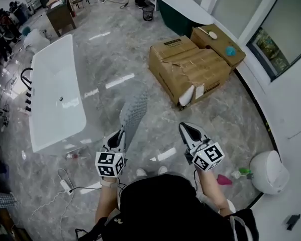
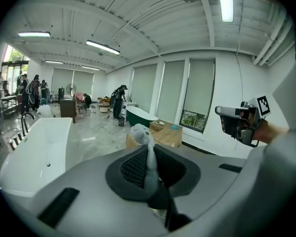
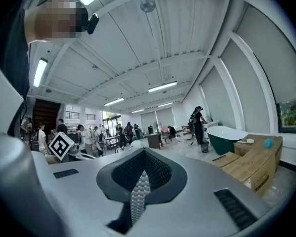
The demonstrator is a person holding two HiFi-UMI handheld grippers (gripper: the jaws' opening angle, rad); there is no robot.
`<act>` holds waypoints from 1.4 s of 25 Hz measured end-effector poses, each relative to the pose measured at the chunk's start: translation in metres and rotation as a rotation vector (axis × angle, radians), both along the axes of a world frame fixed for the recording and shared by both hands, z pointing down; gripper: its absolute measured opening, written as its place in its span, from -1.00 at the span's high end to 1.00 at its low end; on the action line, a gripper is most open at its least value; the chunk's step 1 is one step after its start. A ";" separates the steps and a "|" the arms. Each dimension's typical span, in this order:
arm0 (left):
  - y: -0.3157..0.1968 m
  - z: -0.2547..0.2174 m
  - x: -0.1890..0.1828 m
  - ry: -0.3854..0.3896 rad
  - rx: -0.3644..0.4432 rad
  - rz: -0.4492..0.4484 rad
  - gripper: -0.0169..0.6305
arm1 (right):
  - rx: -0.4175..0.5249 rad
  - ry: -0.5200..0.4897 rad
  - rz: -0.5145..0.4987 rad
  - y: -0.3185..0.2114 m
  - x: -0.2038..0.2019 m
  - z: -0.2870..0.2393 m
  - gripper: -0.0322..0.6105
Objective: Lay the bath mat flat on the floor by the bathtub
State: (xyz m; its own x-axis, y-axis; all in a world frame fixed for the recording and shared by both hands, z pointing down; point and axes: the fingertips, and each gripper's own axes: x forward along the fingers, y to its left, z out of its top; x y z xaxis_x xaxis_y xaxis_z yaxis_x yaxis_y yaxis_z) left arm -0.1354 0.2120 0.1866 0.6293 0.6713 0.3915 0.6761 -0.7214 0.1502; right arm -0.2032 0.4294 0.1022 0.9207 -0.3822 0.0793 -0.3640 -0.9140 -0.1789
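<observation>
Grey bath mat [image 1: 133,109] hangs pinched in my left tongs [image 1: 116,137]; right tongs [image 1: 187,130] closed, empty. I'd take another corner, spread it beside the bathtub [image 1: 55,97].

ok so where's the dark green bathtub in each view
head view: dark green bathtub at top centre, by the far wall.
left gripper view: bathtub just left of centre, below the windows.
right gripper view: bathtub at right of centre, mid-height.
shared landmark: the cardboard boxes sit on the floor on the near side of it in all three.
</observation>
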 end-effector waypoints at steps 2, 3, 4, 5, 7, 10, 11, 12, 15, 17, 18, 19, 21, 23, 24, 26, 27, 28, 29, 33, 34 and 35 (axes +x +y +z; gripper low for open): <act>-0.011 0.003 0.002 0.000 0.005 -0.003 0.81 | 0.018 -0.003 0.006 -0.006 0.007 0.000 0.82; -0.016 0.005 0.003 0.001 0.007 -0.002 0.81 | 0.017 -0.007 0.009 -0.008 0.010 0.001 0.82; -0.020 0.007 0.005 0.000 0.005 -0.002 0.81 | 0.011 -0.011 0.012 -0.011 0.014 0.003 0.82; -0.025 0.010 0.007 -0.003 0.000 -0.003 0.81 | 0.003 -0.013 0.015 -0.014 0.018 0.005 0.82; -0.035 0.015 0.015 -0.015 -0.016 -0.011 0.81 | -0.007 -0.015 0.023 -0.019 0.027 0.008 0.82; -0.048 0.021 0.029 -0.037 -0.023 -0.041 0.81 | 0.010 -0.026 0.022 -0.022 0.042 0.013 0.82; -0.050 0.022 0.033 -0.043 -0.021 -0.052 0.81 | 0.016 -0.032 0.017 -0.023 0.049 0.015 0.82; -0.052 0.022 0.039 -0.046 -0.017 -0.061 0.81 | 0.020 -0.038 0.011 -0.023 0.058 0.017 0.82; -0.052 0.024 0.064 -0.051 -0.005 -0.088 0.81 | 0.022 -0.052 -0.015 -0.018 0.093 0.024 0.82; -0.048 0.030 0.082 -0.060 0.005 -0.115 0.81 | 0.030 -0.054 -0.040 -0.010 0.123 0.028 0.82; -0.045 0.033 0.092 -0.066 0.012 -0.130 0.81 | 0.036 -0.052 -0.058 -0.005 0.140 0.029 0.82; -0.043 0.036 0.103 -0.072 0.020 -0.151 0.81 | 0.040 -0.051 -0.084 -0.001 0.157 0.030 0.82; -0.038 0.039 0.124 -0.087 0.033 -0.216 0.81 | 0.025 -0.054 -0.159 0.006 0.193 0.034 0.82; -0.033 0.040 0.144 -0.096 0.044 -0.294 0.81 | -0.010 -0.057 -0.239 0.012 0.230 0.036 0.82; -0.030 0.038 0.153 -0.095 0.049 -0.329 0.81 | -0.019 -0.054 -0.275 0.014 0.247 0.035 0.82; -0.025 0.035 0.170 -0.091 0.053 -0.400 0.81 | -0.007 -0.049 -0.346 0.020 0.277 0.029 0.82; -0.023 0.034 0.177 -0.090 0.053 -0.440 0.81 | 0.001 -0.049 -0.383 0.022 0.291 0.028 0.82; -0.020 0.032 0.184 -0.088 0.054 -0.480 0.81 | 0.003 -0.051 -0.421 0.024 0.304 0.028 0.82; -0.018 0.031 0.190 -0.085 0.056 -0.518 0.81 | -0.002 -0.055 -0.458 0.025 0.316 0.030 0.82; -0.019 0.025 0.215 -0.072 0.044 -0.647 0.81 | -0.012 -0.079 -0.572 0.022 0.358 0.038 0.82; -0.022 0.023 0.221 -0.070 0.039 -0.674 0.81 | -0.003 -0.084 -0.594 0.018 0.368 0.038 0.82; -0.025 0.023 0.226 -0.070 0.033 -0.699 0.81 | 0.006 -0.089 -0.614 0.014 0.378 0.038 0.82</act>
State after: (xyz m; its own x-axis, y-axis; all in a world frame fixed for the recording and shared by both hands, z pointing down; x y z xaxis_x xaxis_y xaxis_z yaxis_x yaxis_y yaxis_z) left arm 0.0904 0.1870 0.2094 0.8815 0.1058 0.4602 0.0418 -0.9882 0.1472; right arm 0.1744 0.4434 0.1405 0.5226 -0.8406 0.1425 -0.8065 -0.5416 -0.2371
